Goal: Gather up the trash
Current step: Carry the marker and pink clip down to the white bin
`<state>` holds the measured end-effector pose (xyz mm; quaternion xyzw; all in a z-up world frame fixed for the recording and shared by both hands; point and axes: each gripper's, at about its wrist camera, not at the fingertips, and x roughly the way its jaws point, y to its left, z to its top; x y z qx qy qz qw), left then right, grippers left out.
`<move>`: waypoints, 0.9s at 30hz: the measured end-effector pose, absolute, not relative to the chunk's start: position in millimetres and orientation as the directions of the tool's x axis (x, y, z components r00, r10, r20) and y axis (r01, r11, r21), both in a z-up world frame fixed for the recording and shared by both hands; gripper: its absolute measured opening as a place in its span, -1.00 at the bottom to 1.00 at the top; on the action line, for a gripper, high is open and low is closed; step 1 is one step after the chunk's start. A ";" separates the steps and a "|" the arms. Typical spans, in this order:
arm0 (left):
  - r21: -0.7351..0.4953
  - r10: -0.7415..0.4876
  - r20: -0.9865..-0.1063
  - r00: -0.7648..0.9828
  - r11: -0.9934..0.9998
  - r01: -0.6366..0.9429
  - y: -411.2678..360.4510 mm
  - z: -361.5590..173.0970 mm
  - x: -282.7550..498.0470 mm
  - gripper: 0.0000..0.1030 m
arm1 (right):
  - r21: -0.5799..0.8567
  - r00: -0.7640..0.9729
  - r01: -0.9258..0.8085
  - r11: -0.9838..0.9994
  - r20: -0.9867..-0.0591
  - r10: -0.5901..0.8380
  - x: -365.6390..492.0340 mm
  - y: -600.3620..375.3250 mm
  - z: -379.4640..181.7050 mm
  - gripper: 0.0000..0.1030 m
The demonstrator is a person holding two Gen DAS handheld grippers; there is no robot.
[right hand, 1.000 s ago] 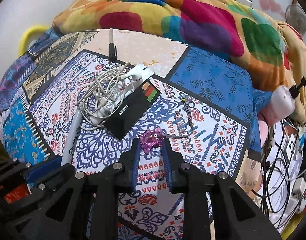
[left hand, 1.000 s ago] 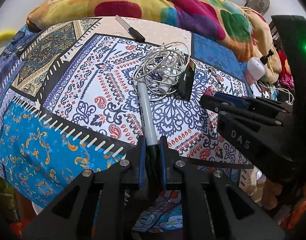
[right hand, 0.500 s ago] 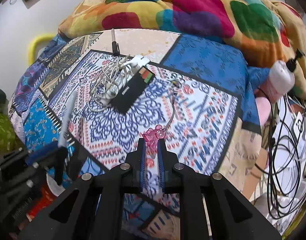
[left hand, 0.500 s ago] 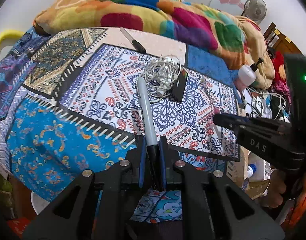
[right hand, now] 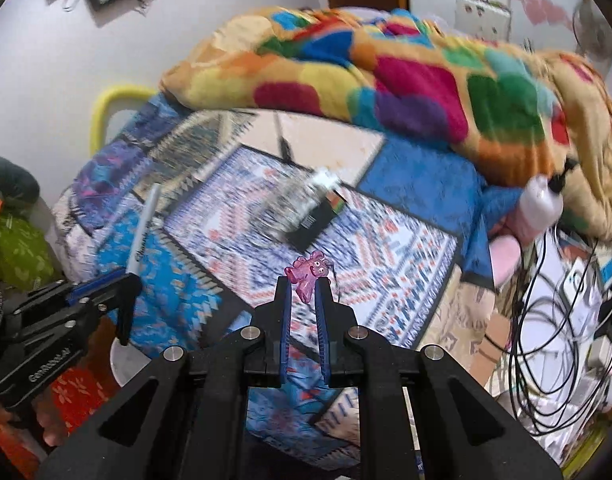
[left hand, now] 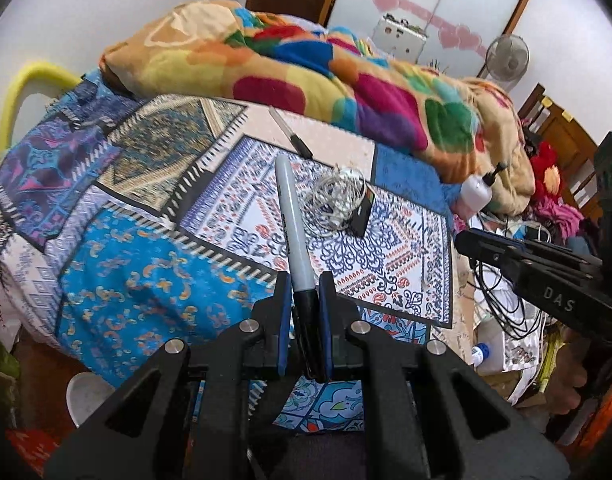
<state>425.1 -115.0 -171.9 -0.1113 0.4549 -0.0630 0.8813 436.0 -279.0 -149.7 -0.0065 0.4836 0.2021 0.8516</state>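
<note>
One marker [left hand: 291,224] and one pink trinket [right hand: 308,273], each clamped in a hand-held gripper.

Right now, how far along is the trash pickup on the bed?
Nothing looks binned yet; no bin is clearly visible. In hand: the left gripper clamps a grey marker by its black cap, and the right gripper pinches a small pink figure, both lifted off the bedspread. Left on the bed: the tangled white cable, a black card and a pen.

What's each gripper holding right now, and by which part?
The left gripper clamps the grey marker by its black cap end. The right gripper pinches the pink figure by its lower part.
</note>
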 end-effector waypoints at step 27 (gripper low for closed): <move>-0.256 -0.003 -0.729 0.685 0.929 -0.268 78.7 -125.5 280.5 -0.76 | 0.202 0.367 -0.674 0.711 -0.744 0.559 335.9 -70.3 -84.3 -0.79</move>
